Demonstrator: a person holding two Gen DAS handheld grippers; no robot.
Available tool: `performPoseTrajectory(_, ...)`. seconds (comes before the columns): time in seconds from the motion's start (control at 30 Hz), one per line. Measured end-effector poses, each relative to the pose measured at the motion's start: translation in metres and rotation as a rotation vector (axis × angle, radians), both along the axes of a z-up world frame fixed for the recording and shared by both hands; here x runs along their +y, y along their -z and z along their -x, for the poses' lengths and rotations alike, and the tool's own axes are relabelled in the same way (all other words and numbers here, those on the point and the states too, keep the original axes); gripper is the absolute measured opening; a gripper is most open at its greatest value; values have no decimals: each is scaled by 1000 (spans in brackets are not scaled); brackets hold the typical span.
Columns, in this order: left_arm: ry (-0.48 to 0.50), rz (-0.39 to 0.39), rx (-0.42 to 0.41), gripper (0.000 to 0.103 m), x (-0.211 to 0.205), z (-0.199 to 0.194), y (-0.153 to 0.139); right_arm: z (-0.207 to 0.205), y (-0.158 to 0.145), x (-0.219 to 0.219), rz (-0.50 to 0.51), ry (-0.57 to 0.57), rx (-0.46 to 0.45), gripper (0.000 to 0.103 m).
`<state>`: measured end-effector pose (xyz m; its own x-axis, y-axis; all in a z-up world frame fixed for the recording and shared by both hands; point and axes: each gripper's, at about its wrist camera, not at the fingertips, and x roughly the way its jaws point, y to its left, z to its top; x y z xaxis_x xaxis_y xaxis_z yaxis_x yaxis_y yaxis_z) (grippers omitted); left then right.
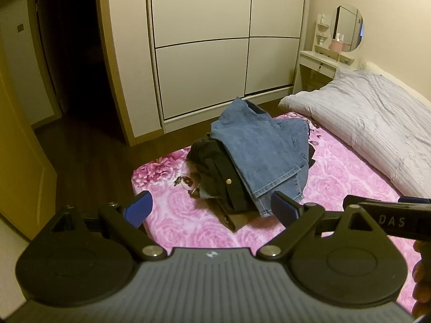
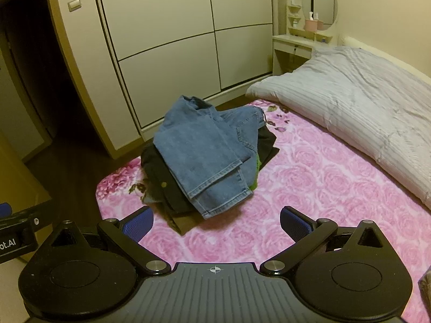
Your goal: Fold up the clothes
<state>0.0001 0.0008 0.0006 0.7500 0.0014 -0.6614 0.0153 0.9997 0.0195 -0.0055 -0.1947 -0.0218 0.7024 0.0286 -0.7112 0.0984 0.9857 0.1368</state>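
Left gripper [image 1: 212, 211] & right gripper [image 2: 216, 224] are hovering w/ jaws wide apart, holding nothing. Blue jeans [image 1: 258, 145] are lying atop dark clothes [image 1: 212, 161], piled on pink floral blanket [image 2: 309, 188].

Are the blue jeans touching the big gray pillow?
Apart. The right wrist view shows pink blanket between the jeans and the pillow.

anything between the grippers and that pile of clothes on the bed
Nothing visible. Only bare pink blanket lies between each open hand-held gripper, left and right, and the clothes pile. The jeans sit on top, uncovered.
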Motion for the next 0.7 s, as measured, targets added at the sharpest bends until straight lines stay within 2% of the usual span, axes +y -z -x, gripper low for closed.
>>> performPoseTrajectory(0.7, 6, -11, 8, 93, -16, 6, 5, -2, 2, -12, -5, -8, -5, 102)
